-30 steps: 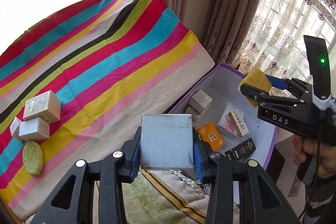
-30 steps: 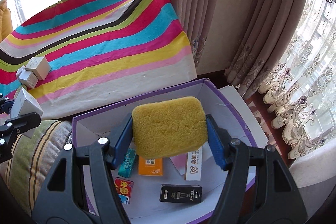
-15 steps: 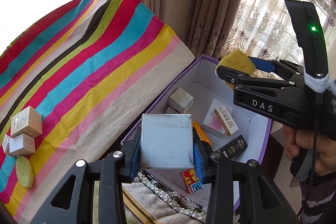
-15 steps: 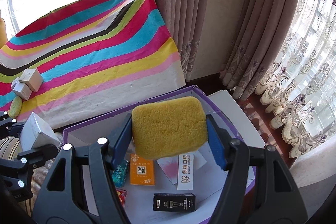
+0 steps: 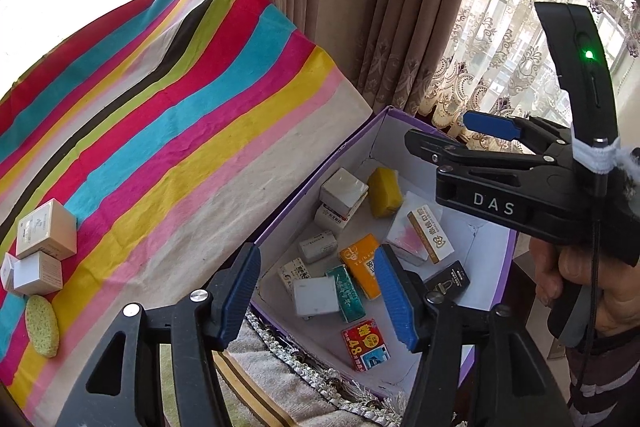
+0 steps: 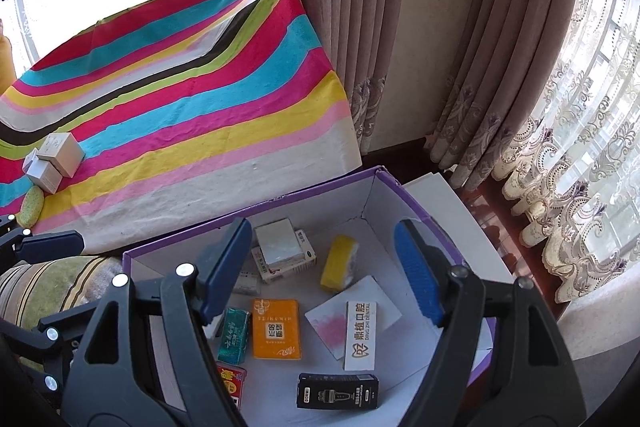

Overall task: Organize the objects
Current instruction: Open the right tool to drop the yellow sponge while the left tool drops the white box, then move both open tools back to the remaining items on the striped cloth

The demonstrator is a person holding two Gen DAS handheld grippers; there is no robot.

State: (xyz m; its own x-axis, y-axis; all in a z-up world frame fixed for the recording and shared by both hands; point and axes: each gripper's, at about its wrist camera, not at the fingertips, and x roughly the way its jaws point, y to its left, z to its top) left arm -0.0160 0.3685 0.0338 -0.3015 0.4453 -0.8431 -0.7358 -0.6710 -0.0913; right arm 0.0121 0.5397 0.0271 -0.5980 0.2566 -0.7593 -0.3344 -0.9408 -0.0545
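A purple cardboard box [image 5: 304, 187] with white walls holds several small packets. My left gripper [image 5: 316, 255] hovers over its near corner, jaws opening, nothing between the pads. A white square box [image 5: 316, 295] lies loose on the packets right below it. My right gripper [image 6: 322, 227] is above the same purple box [image 6: 280, 201], jaws also opening and empty. A yellow sponge [image 6: 339, 263] rests on its edge inside, near the far wall. In the left wrist view the yellow sponge [image 5: 385, 191] lies under the right gripper [image 5: 440, 133], which a hand holds.
A striped cloth [image 5: 180, 131] covers the surface to the left. On it sit two small white boxes [image 5: 46, 235] and a green oval sponge [image 5: 42, 323]. Curtains [image 6: 500, 67] hang behind. A fringed striped cushion [image 5: 280, 387] borders the purple box's near side.
Both grippers have opened. The white square box dropped from the left gripper into the purple box, and the yellow sponge fell from the right gripper into it.
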